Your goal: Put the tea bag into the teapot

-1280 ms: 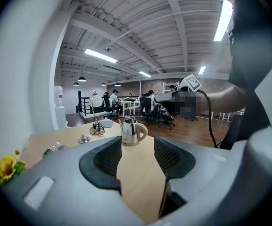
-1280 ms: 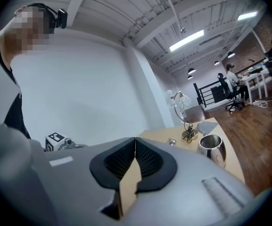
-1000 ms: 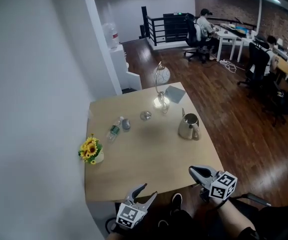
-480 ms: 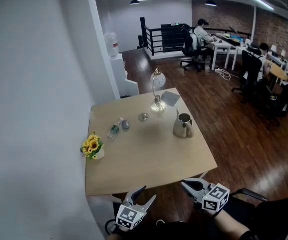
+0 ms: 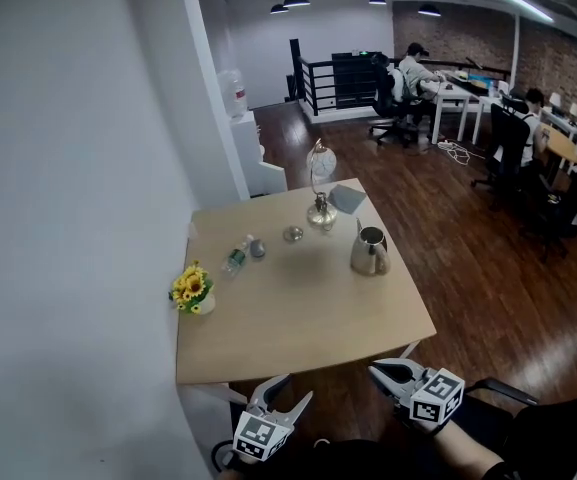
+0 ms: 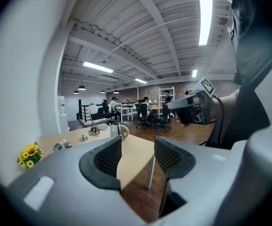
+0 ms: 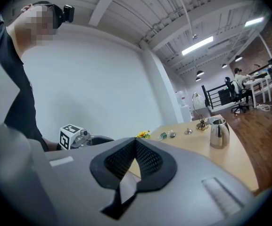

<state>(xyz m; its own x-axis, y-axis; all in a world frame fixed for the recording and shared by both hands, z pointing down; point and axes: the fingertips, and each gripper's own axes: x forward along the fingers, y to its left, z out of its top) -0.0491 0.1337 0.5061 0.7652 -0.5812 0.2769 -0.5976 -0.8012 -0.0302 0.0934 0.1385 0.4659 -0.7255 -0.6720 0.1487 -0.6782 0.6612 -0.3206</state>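
Tea bag: do we have it in any view? (A)

No, we cannot pick it out anywhere. Left of the teapot [image 5: 370, 252] lie a small bottle [image 5: 235, 259], a grey lump [image 5: 257, 250] and a little dish [image 5: 293, 234], all too small to name surely. None reads to us as a tea bag. It may sit among them, or already inside the teapot, whose mouth no view looks into. (B)

Teapot itself? (A)

Upright on the table [image 5: 298, 318], toward the right-hand edge. Lamp [image 5: 319, 203] just beyond it, sunflowers [image 5: 192, 288] well to its left. As far as we can make out, the spout stands on its far-left side and the handle on its near-right. (B)

Grippers? (A)

Both well apart from the teapot, on its near side, off the table's near edge. Left gripper [image 5: 296, 388]: jaws spread, and only table edge and floor show through the gap. Right gripper [image 5: 376, 368]: clenched, pads meeting at the tips. We see no tag, string or bag pinched there, though something very thin could escape us. (B)

Which hand is closer? (A)

The right, we judge. In the head view the teapot lies almost straight ahead of it. From the left gripper the teapot lies ahead and clearly off to the right. Either reach would cross most of the table's depth. (B)
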